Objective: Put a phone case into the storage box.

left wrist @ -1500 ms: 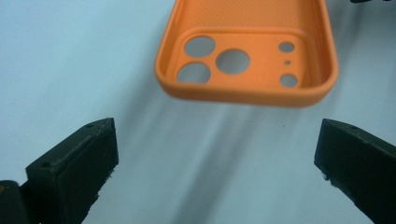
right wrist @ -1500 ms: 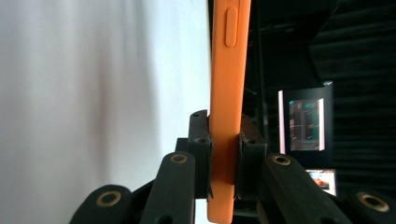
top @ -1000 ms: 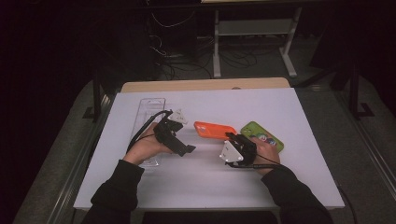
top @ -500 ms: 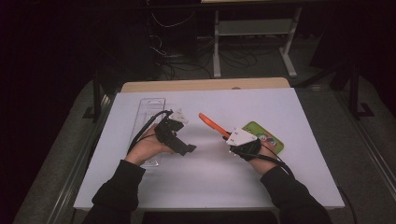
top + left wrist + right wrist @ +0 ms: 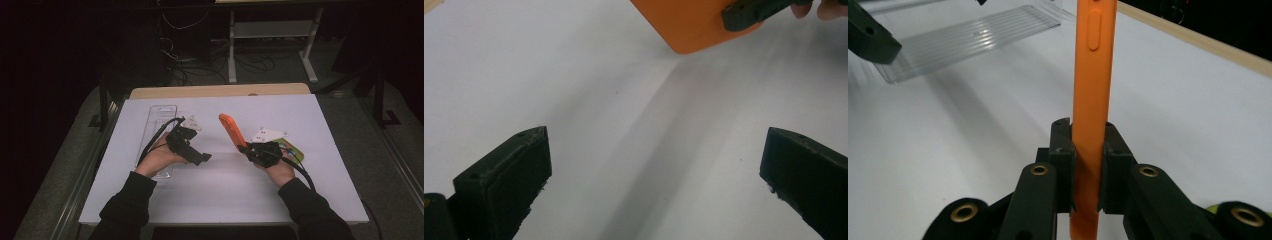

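An orange phone case (image 5: 231,129) stands tilted off the white table, its far end pointing up and to the left. My right gripper (image 5: 246,148) is shut on its lower end. In the right gripper view the pads (image 5: 1064,150) press both faces of the orange case (image 5: 1093,75), which I see edge-on. My left gripper (image 5: 202,159) hovers over the table to the left, open with nothing between its fingers (image 5: 504,180). In the left gripper view a corner of the orange case (image 5: 689,25) hangs ahead, above the bare table.
A clear plastic tray (image 5: 159,125) lies along the table's left side, partly under the left hand. A green phone case (image 5: 292,150) lies flat behind the right hand. The white table top (image 5: 220,200) ends in a wooden strip (image 5: 220,91) at the back.
The orange case lay flat on the table a second ago. The right gripper has lifted and tipped it up on end and drawn slightly right. The left gripper has stayed put.
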